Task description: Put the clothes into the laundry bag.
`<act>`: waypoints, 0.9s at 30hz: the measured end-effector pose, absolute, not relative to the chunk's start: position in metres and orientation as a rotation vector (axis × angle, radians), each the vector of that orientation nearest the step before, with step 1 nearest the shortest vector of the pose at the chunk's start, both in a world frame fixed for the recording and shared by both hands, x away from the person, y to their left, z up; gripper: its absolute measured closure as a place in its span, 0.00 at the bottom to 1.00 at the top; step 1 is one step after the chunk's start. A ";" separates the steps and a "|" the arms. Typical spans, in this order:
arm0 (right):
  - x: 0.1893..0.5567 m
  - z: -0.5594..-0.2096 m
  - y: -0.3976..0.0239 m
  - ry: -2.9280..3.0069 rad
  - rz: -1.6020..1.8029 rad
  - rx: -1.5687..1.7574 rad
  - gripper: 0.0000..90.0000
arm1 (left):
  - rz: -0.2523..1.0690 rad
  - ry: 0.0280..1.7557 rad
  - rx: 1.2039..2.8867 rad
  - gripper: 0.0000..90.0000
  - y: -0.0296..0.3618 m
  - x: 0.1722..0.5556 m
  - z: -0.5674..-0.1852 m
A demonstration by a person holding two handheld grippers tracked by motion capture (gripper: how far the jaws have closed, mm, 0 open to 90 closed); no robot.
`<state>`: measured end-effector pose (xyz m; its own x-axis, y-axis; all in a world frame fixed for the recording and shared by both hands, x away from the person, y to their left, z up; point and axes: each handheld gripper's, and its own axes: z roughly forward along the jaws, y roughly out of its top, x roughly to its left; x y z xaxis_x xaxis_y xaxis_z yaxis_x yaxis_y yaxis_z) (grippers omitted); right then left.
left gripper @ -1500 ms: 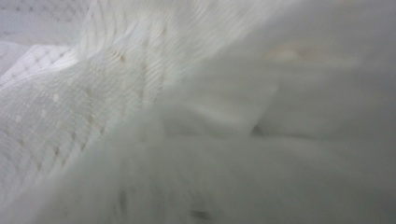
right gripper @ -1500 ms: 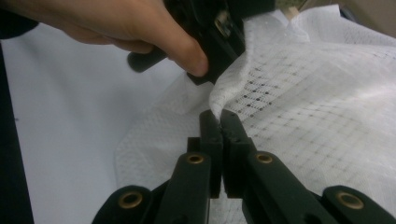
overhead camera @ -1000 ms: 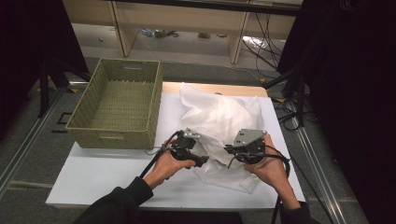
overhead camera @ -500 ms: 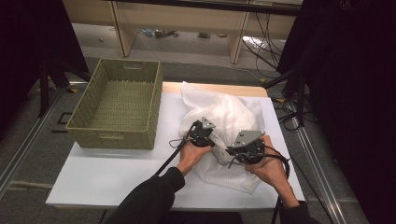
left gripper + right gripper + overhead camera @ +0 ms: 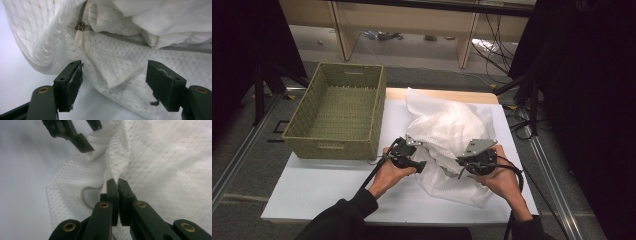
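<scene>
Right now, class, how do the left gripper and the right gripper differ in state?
The left gripper stands open, its jaws wide apart before the white mesh bag, holding nothing. The right gripper is shut, pinching a fold of that bag. Both have black jaws and point at the same bag.

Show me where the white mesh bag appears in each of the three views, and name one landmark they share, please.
High view: the white mesh bag lies right of centre on the white table, between both hands.
Left gripper view: upper and middle part, zipper at top, beyond the open jaws.
Right gripper view: centre and right, a fold pinched in the closed jaws.
Shared landmark: the left hand-held gripper, at top left of the right gripper view.
</scene>
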<state>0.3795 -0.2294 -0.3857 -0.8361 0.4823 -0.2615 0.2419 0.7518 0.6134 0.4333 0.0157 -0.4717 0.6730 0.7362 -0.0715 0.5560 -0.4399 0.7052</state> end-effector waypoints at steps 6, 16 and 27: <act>0.379 -0.387 -0.228 2.551 0.826 0.564 1.00 | 0.331 0.966 2.230 0.63 0.006 0.443 -0.485; 0.379 -0.387 -0.231 2.543 0.825 0.573 1.00 | 0.295 0.854 2.216 0.94 0.054 0.409 -0.456; 0.380 -0.386 -0.230 2.541 0.799 0.543 1.00 | 0.235 0.816 2.221 0.96 0.086 0.382 -0.459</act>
